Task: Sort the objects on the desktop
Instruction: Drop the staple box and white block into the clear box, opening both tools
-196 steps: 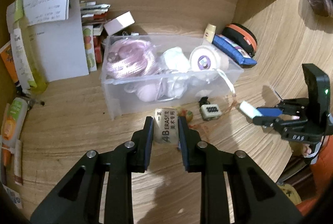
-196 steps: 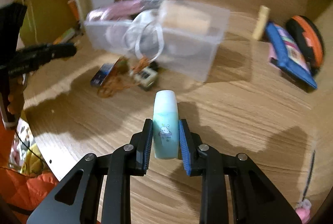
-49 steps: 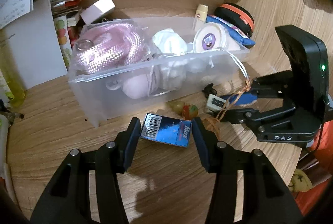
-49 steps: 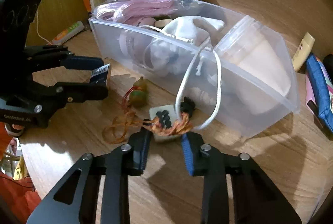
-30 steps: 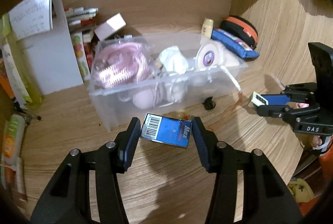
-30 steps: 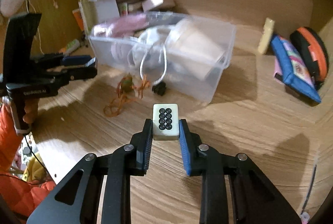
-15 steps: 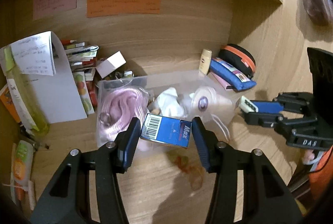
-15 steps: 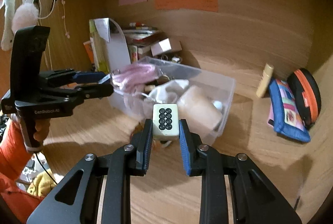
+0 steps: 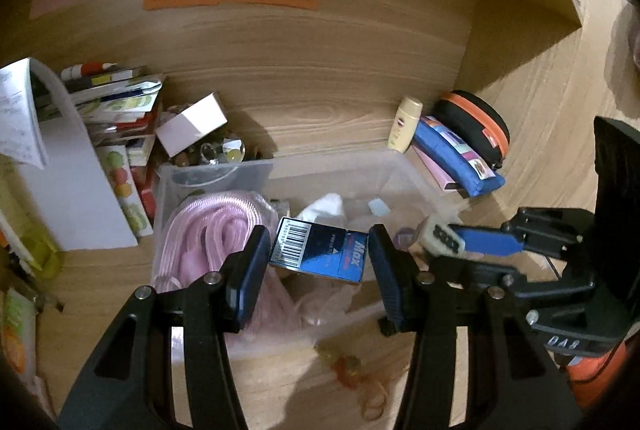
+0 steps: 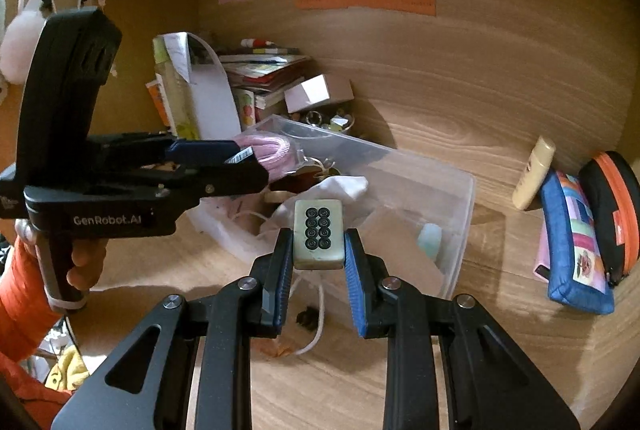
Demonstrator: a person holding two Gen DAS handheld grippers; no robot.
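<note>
My left gripper (image 9: 318, 256) is shut on a blue Max staple box (image 9: 320, 252) and holds it over the clear plastic bin (image 9: 416, 174). My right gripper (image 10: 318, 254) is shut on a pale mahjong tile (image 10: 319, 233) with black dots, above the bin's front wall (image 10: 460, 226). The tile also shows in the left wrist view (image 9: 442, 239). The bin holds a pink cord coil (image 9: 208, 230), a white pouch (image 10: 340, 190) and a light blue eraser (image 10: 430, 239). The left gripper (image 10: 244, 166) shows in the right wrist view over the bin's left end.
An orange string charm (image 9: 352, 370) lies on the desk in front of the bin. A blue pencil case (image 10: 576, 242), a black-orange pouch (image 10: 616, 214) and a cream tube (image 10: 534, 178) sit at right. Books and a white box (image 10: 316, 92) stand behind the bin.
Both grippers have lifted their objects off the desk and moved forward until they hover over the bin. The staple box and the tile stay gripped.
</note>
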